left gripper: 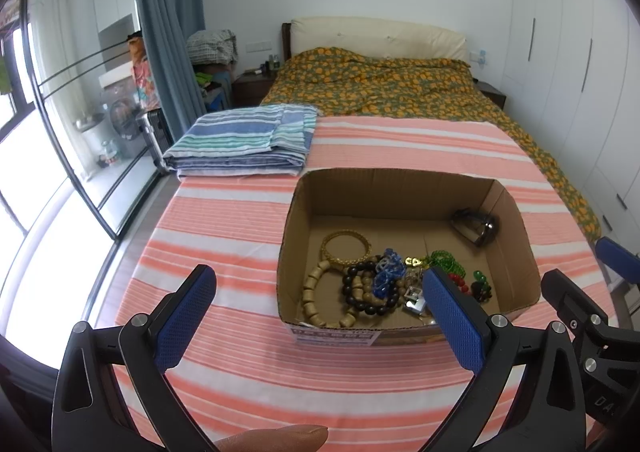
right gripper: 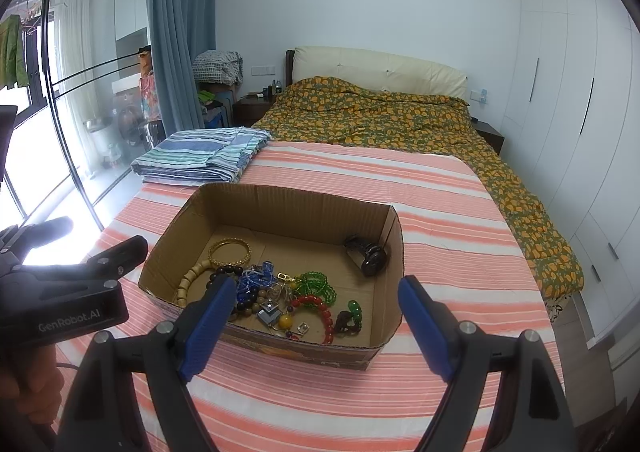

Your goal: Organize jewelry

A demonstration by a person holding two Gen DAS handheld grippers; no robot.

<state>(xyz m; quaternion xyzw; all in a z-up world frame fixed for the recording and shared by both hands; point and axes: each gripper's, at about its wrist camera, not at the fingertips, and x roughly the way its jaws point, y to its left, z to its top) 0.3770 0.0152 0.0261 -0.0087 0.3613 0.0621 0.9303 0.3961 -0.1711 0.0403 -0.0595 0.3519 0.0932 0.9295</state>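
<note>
An open cardboard box (left gripper: pixel 400 188) (right gripper: pixel 288 204) sits on the pink striped bed cover. Inside lie a gold bangle (left gripper: pixel 345 248) (right gripper: pixel 229 251), a tan bead bracelet (left gripper: pixel 316 292) (right gripper: pixel 188 280), dark wooden beads (left gripper: pixel 352 288), blue beads (left gripper: pixel 386 272) (right gripper: pixel 250 284), green beads (left gripper: pixel 446 260) (right gripper: pixel 318 284), red beads (right gripper: pixel 324 316), small pendants (right gripper: pixel 269 312) and a dark watch (left gripper: pixel 476 226) (right gripper: pixel 368 252). My left gripper (left gripper: pixel 320 316) is open and empty, in front of the box's near left corner. My right gripper (right gripper: pixel 318 326) is open and empty, just before the box's near wall.
A folded blue striped sheet (left gripper: pixel 244 140) (right gripper: pixel 204 158) lies behind the box at left. An orange-flowered quilt (left gripper: pixel 392 88) (right gripper: pixel 384 116) covers the far bed. White wardrobes (right gripper: pixel 568 112) stand at right, a glass door (left gripper: pixel 60 112) at left. The left gripper's body (right gripper: pixel 60 292) shows left of the box.
</note>
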